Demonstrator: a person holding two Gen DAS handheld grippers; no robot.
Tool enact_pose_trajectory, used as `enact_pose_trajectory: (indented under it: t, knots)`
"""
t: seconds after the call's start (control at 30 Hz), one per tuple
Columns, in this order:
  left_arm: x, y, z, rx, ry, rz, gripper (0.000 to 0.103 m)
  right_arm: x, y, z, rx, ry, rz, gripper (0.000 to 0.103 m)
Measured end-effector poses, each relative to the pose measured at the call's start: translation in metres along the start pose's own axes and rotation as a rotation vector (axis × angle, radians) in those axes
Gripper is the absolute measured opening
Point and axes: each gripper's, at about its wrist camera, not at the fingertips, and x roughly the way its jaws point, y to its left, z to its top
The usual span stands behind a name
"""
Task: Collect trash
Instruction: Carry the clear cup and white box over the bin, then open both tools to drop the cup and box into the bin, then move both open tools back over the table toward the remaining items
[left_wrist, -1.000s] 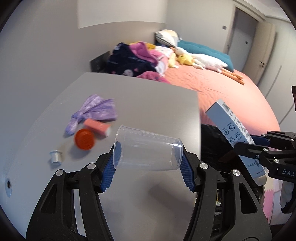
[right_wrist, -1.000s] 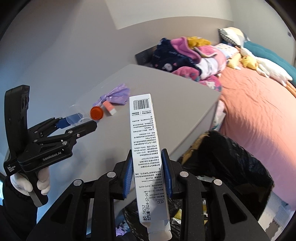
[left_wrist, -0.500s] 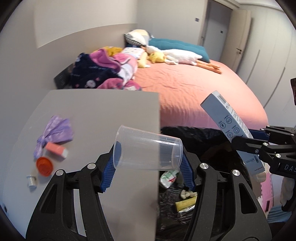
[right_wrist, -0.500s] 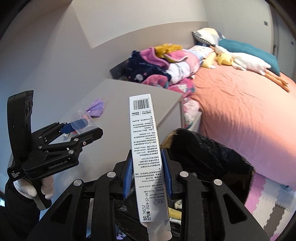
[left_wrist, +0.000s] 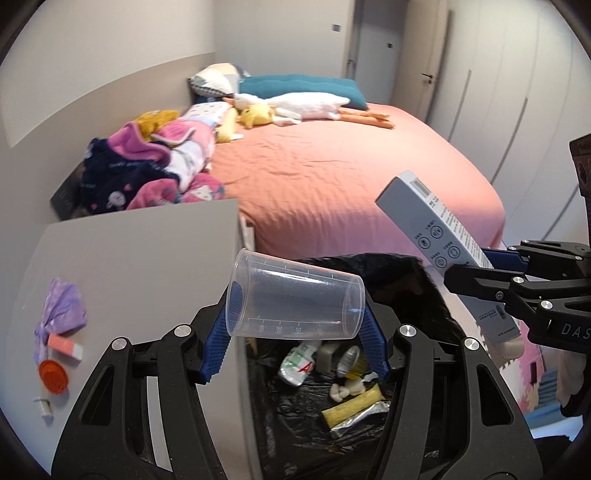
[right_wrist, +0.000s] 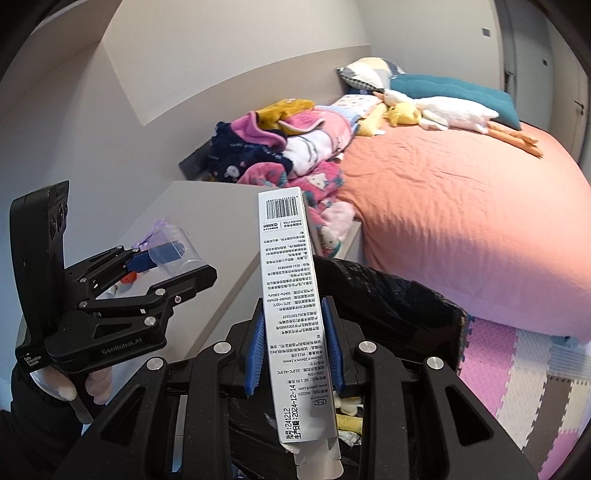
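Left wrist view, bottom centre: left tongs clamp a clear plastic cup lying sideways, rim to the left, blue pads pressing on both ends. Cup sits over the edge btwn the grey tabletop and the black trash bag, which opens just below and behind it. Inside the bag, lower centre: a crumpled white wrapper, a yellow stick-like pack, other scraps too small to tell.

Right wrist view, bottom centre: right tongs grip a long white carton w/ barcode at its top end, standing nearly upright, pads tight on both sides; bottom flap hangs past the tongs. Same carton shows at right of the left view, tilted, above the bag's far rim.

Left of frame in the left view, on the tabletop: a purple knotted bag, a pink-and-white eraser-like block touching it, an orange lid just beside, a small white cap near the lower left edge.

Lower right in the right view: foam floor mat in pink, white, grey.

Farther back, centre to right: bed w/ salmon sheet; pile of clothes upper left; plush goose and teal pillow near the headboard. A white glove holds the left handle, lower left of the right view.
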Motion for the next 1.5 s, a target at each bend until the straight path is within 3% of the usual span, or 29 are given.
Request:
enact_pose_trajectory:
  t: [0.5,0.53,0.6,0.63,0.7,0.77,1.07,1.5]
  knots:
    - [0.015,-0.027,0.004,0.069,0.022,-0.065,0.059,-0.018,-0.029,-0.006,0.064,-0.023,-0.043,0.031]
    - [0.014,-0.027,0.005,0.067,0.023,-0.071,0.063,-0.021,-0.03,-0.005,0.066,-0.032,-0.043,0.031]
    - [0.012,-0.025,0.008,0.055,0.025,-0.087,0.098,-0.028,-0.034,-0.003,0.077,-0.053,-0.04,0.032]
    - [0.011,-0.025,0.01,0.051,0.013,-0.086,0.097,-0.031,-0.034,-0.003,0.083,-0.064,-0.038,0.034]
    - [0.006,-0.025,0.014,0.05,-0.009,-0.074,0.097,-0.039,-0.036,-0.001,0.093,-0.102,-0.068,0.067]
    - [0.006,-0.024,0.016,0.044,-0.016,-0.06,0.097,-0.048,-0.037,0.0,0.095,-0.15,-0.109,0.076]
    - [0.002,-0.017,0.017,0.018,-0.024,-0.027,0.097,-0.047,-0.039,0.005,0.095,-0.159,-0.099,0.08]
    - [-0.014,0.024,-0.005,-0.08,-0.026,0.063,0.097,-0.014,-0.001,0.017,0.012,-0.111,-0.013,0.08]
